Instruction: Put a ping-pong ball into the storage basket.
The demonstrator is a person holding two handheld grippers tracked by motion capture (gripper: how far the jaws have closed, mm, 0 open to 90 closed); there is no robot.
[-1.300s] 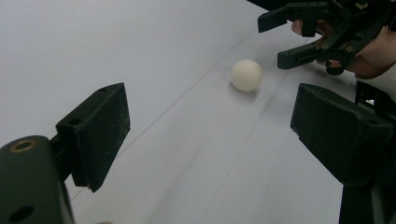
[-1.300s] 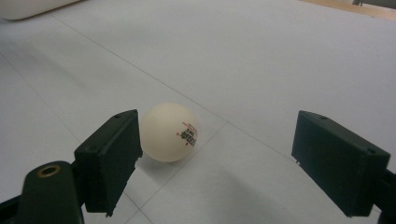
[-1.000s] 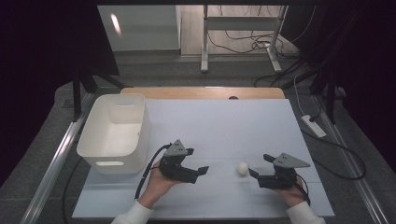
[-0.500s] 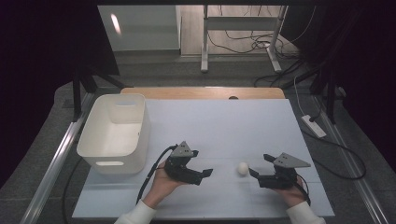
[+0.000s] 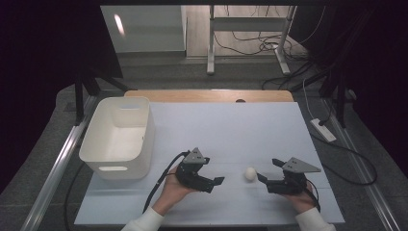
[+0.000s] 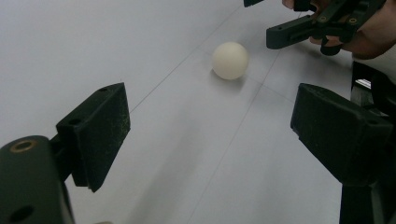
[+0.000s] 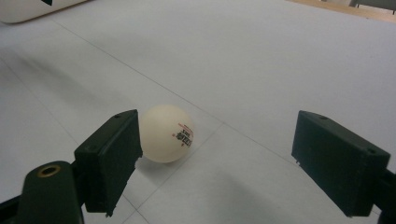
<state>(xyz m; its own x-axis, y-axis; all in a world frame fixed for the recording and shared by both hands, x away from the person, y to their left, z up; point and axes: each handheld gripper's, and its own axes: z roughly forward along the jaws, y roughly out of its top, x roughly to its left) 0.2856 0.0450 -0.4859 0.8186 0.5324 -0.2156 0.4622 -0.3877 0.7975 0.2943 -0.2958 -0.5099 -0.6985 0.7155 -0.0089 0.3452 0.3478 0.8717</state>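
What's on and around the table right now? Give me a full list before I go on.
ball: one, white with small red print, on the table's near right part, just ahead of the right claw
bin: one, white, open-topped, on the table's left side
table: one, white top with a wooden far edge
power strip: one, white, on the floor right of the table
cables: several, dark, on the floor beyond the table
left claw: one, black, open, pointed at the ball from its left
right claw: one, black, open, one jaw beside the ball
hands: two, white sleeves, at the near edge
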